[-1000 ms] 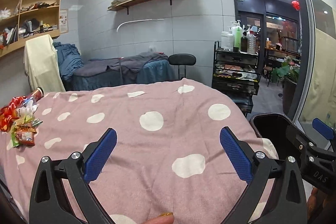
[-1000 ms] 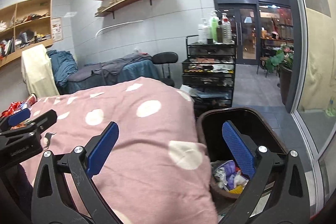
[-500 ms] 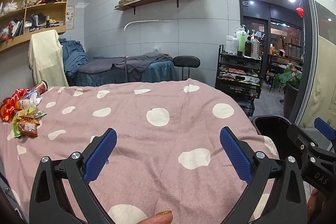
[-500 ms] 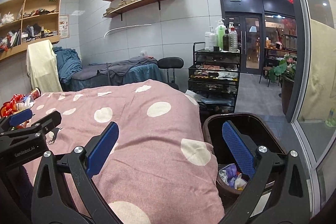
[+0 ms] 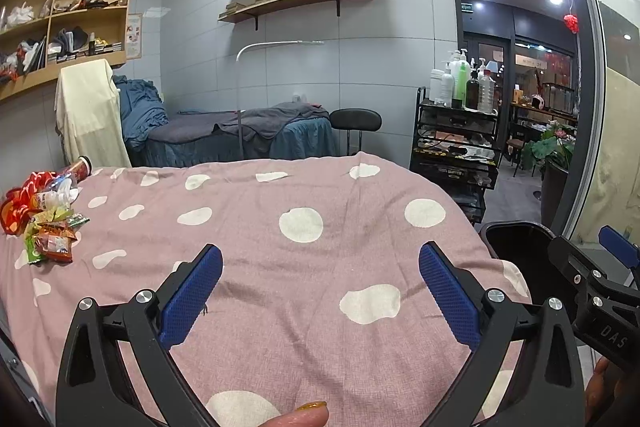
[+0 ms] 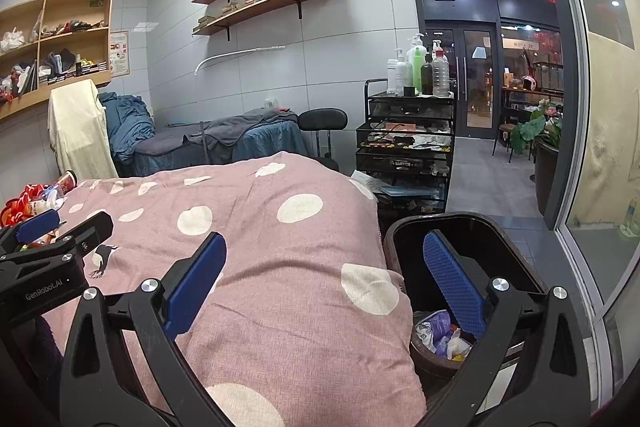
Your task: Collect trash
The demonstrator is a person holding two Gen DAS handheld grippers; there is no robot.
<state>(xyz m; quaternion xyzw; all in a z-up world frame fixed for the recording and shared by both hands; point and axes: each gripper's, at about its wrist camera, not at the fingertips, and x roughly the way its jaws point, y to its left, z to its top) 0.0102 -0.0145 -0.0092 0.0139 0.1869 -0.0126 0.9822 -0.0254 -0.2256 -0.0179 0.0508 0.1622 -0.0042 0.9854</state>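
Both tongs wide and empty: left gripper point(image 5: 320, 279) above the near middle of the bed point(image 5: 304, 267), right gripper point(image 6: 324, 275) over the bed's right edge, one finger above the bin point(image 6: 464, 227). Trash pile point(image 5: 44, 223) at the bed's far left edge: snack wrappers, something red and crinkly, a small bottle, a can point(image 5: 80, 167) on its side just behind. Bin on the floor against the bed's right edge, already with scraps at the bottom. Best to reach left with the left gripper, low over the blanket, and pinch one wrapper by a flat edge, not the whole heap. Best to avoid snagging the blanket. Likely slippery and light, so a firm squeeze before lifting, then across to the bin.
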